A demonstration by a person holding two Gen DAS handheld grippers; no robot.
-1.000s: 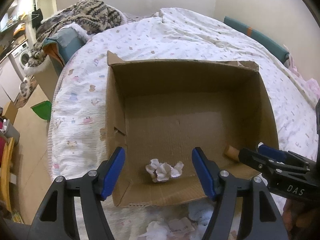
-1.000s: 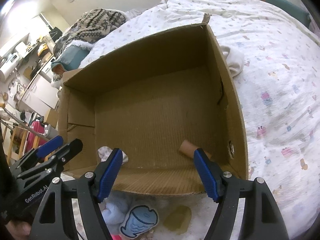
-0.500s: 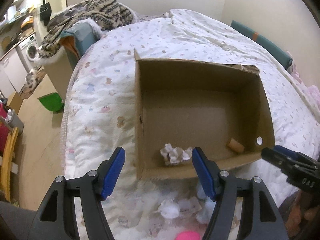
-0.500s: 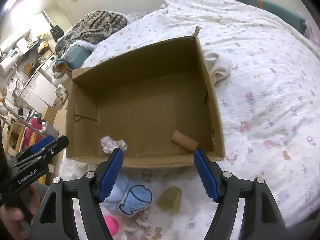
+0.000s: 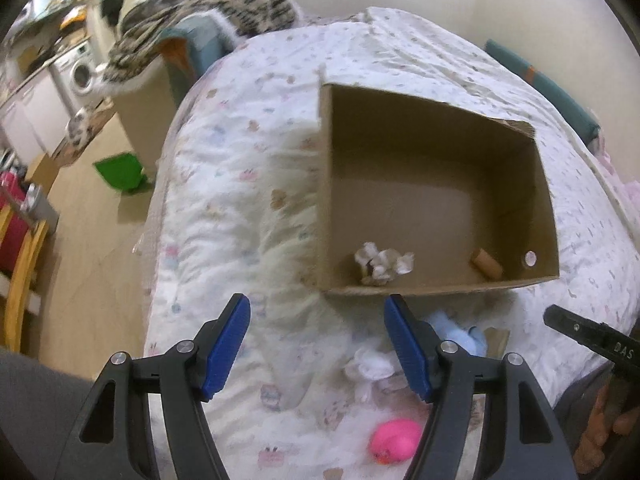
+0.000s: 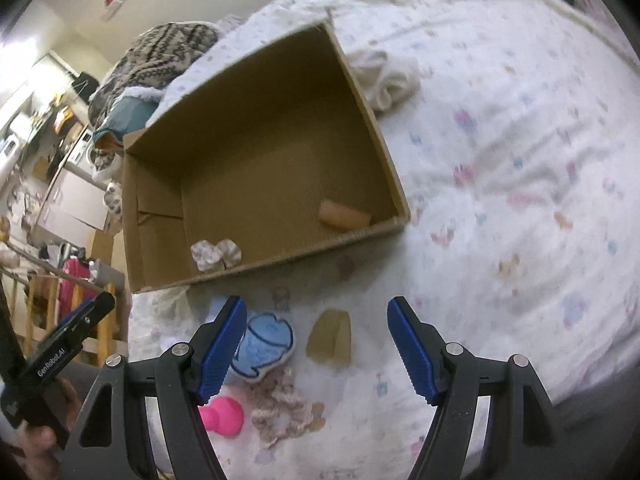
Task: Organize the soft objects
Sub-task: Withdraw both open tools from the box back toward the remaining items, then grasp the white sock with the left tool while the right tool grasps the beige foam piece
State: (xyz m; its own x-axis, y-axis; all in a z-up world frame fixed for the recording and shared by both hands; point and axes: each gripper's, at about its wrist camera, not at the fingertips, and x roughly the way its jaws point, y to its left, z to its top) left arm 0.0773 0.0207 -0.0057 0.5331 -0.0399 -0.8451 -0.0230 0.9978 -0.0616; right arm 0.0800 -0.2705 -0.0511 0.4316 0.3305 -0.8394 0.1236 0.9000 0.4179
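An open cardboard box (image 5: 324, 184) (image 6: 384, 136) lies on the bed. Inside it are a crumpled white cloth (image 5: 382, 262) (image 6: 216, 254) and a tan cylinder (image 5: 486, 264) (image 6: 344, 216). On the quilt in front of the box lie a blue fish-shaped plush (image 6: 266, 342) (image 5: 460, 334), a tan wedge (image 6: 330, 338), a pink rubber duck (image 5: 394, 440) (image 6: 222, 416), a white crumpled piece (image 5: 370, 368) and a beige crocheted piece (image 6: 286, 410). My left gripper (image 5: 316, 354) is open and empty, near the box's left corner. My right gripper (image 6: 312, 350) is open and empty above the tan wedge.
A white folded cloth (image 6: 386, 78) lies beside the box's far side. A patterned blanket (image 5: 208, 4) is heaped at the bed's head. The bed edge drops to a wooden floor (image 5: 88, 248) with a green dustpan (image 5: 120, 170) on the left.
Both grippers have pulled back from the box toward the bed's near edge. The loose items in front of the box have come into view. Both stay open.
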